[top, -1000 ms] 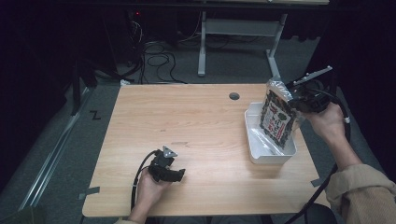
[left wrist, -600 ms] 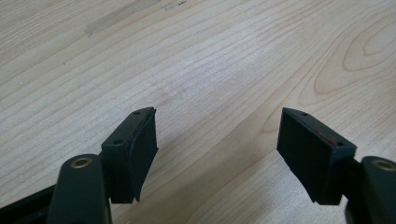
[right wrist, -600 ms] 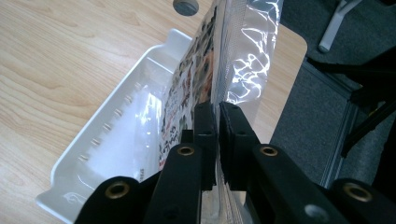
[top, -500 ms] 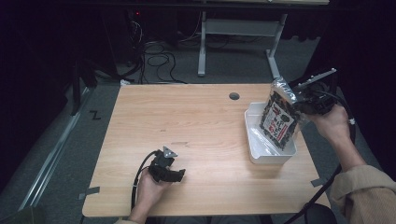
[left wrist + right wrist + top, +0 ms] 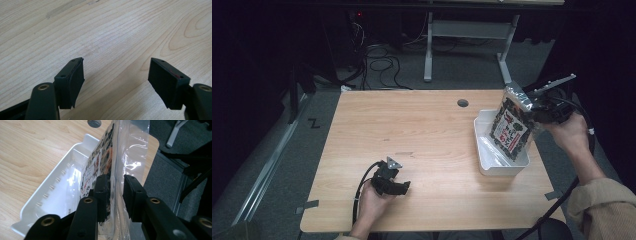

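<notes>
Your right tool (image 5: 115, 186) has just been opening, its jaws now slack around the snack bag (image 5: 513, 129) so it stands in the white tray (image 5: 484, 150), while your left tool (image 5: 116, 77) rests open and empty.

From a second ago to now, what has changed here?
The right gripper has just been opening its jaws; the snack bag is between them, with a gap at one pad, and stands lower in the white tray than before. The left gripper stayed open, resting on the table.
</notes>
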Available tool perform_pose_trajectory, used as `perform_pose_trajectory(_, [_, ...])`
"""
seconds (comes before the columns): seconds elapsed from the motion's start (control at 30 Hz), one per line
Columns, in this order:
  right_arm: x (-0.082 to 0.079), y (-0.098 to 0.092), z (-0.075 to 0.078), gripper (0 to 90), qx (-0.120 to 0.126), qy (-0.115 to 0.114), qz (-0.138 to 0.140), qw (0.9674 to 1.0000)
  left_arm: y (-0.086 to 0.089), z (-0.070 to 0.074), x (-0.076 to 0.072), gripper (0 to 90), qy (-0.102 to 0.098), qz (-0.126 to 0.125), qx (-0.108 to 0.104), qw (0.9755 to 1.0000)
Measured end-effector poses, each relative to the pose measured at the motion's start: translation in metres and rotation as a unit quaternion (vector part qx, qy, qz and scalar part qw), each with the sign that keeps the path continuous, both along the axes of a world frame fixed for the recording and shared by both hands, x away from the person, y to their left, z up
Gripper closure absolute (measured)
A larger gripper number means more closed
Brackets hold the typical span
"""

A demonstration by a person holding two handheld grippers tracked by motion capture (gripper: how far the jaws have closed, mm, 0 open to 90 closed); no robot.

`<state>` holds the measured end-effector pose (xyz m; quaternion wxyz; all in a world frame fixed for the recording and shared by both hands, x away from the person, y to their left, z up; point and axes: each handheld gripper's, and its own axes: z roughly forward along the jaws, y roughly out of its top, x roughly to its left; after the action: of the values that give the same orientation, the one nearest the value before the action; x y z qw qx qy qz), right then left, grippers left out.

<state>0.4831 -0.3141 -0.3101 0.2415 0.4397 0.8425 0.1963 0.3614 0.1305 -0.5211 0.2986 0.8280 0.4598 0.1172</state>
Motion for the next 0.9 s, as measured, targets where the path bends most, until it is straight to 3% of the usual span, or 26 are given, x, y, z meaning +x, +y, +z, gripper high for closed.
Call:
perform_pose_trajectory(0.27, [-0.0015,-0.0013,0.0042,59.5,0.014,-0.013,-0.007,0.9998,0.0003,0.0002,-0.0001,29.3,-0.001,0.001,-0.001,1.0])
perform_pose_trajectory(0.7, [-0.0012,0.0034,0.004,59.6,0.016,-0.006,-0.002,0.9999,0.0,0.0,-0.0001,29.5,-0.002,0.0,-0.001,1.0])
perform_pose_trajectory(0.9, [-0.0048,0.0057,0.0061,59.3,0.03,-0.008,0.004,0.9995,0.0,0.0005,-0.0004,29.5,-0.001,0.0,-0.002,1.0])
